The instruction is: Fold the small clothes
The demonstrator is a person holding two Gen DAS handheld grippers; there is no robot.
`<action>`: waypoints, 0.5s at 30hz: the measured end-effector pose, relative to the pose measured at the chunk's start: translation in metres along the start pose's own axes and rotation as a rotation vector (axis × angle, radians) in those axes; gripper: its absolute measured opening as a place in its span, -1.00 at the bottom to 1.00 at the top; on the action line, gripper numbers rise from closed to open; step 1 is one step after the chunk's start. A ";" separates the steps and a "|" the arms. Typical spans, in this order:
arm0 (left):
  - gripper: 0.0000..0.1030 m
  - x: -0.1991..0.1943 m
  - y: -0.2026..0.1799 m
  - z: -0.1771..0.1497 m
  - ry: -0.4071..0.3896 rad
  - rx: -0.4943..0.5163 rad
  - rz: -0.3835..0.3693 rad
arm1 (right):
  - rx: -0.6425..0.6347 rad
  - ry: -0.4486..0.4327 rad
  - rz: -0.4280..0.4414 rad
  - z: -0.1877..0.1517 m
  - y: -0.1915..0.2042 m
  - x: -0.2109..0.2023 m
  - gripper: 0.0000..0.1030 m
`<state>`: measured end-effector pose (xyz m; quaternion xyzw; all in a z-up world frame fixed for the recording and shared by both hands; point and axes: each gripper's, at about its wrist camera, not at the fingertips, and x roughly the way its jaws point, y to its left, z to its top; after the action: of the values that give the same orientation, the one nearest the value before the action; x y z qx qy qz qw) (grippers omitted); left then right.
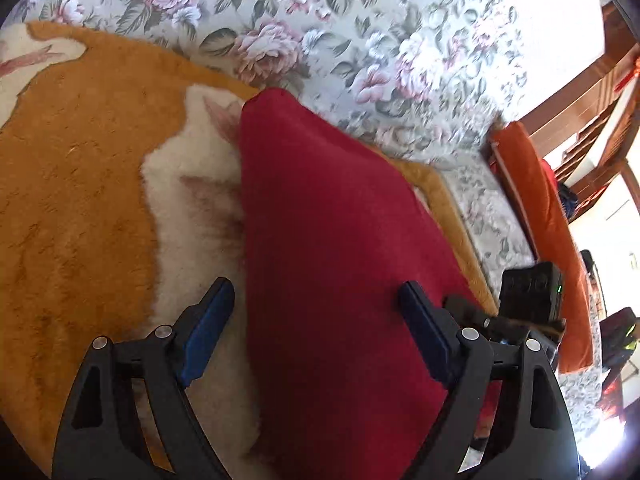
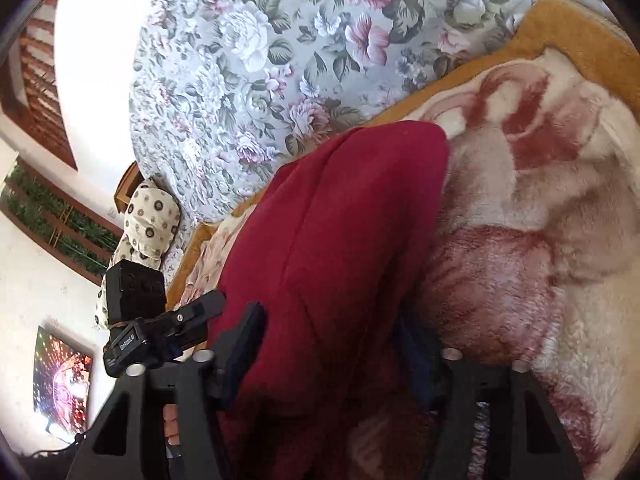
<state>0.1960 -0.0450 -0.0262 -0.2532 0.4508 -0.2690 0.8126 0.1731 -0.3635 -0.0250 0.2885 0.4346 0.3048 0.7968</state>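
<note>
Garment: a dark red cloth (image 1: 336,248) lies lengthwise on a fluffy orange-and-cream blanket (image 1: 80,184), its far corner pointing at the floral bedsheet (image 1: 360,40).
Left hand-held gripper (image 1: 316,300): fingers spread wide, blue pads either side of the cloth's near end; the right pad (image 1: 424,336) lies against the fabric, the left pad (image 1: 208,328) sits over the cream pile just beside the cloth's edge. Nothing is pinched.
Right hand-held gripper (image 2: 332,344): also spread, straddling the bunched red cloth (image 2: 340,240), which fills the gap and hides most of the right finger. Whether the pads press the fabric cannot be told.
Bed: the blanket (image 2: 520,208) covers the sheet (image 2: 240,60); a patterned pillow (image 2: 148,220) sits at its edge in the right view.
Surroundings: an orange throw (image 1: 540,216) hangs beside wooden furniture (image 1: 592,92) in the left view.
</note>
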 end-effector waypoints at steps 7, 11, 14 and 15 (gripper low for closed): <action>-0.16 -0.015 0.015 0.014 -0.050 -0.125 -0.079 | -0.075 -0.067 -0.025 -0.004 0.014 -0.005 -0.25; -0.19 -0.047 0.011 0.028 -0.135 -0.076 -0.010 | -0.091 -0.108 0.001 0.011 0.037 0.005 -0.28; -0.19 -0.073 0.023 0.046 -0.181 -0.054 0.045 | -0.124 -0.081 0.008 0.014 0.056 0.033 -0.29; -0.19 -0.080 0.029 0.053 -0.187 -0.042 0.074 | -0.130 -0.079 0.012 0.015 0.063 0.044 -0.29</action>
<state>0.2123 0.0380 0.0269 -0.2770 0.3876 -0.2045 0.8551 0.1906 -0.2929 0.0047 0.2506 0.3802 0.3254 0.8287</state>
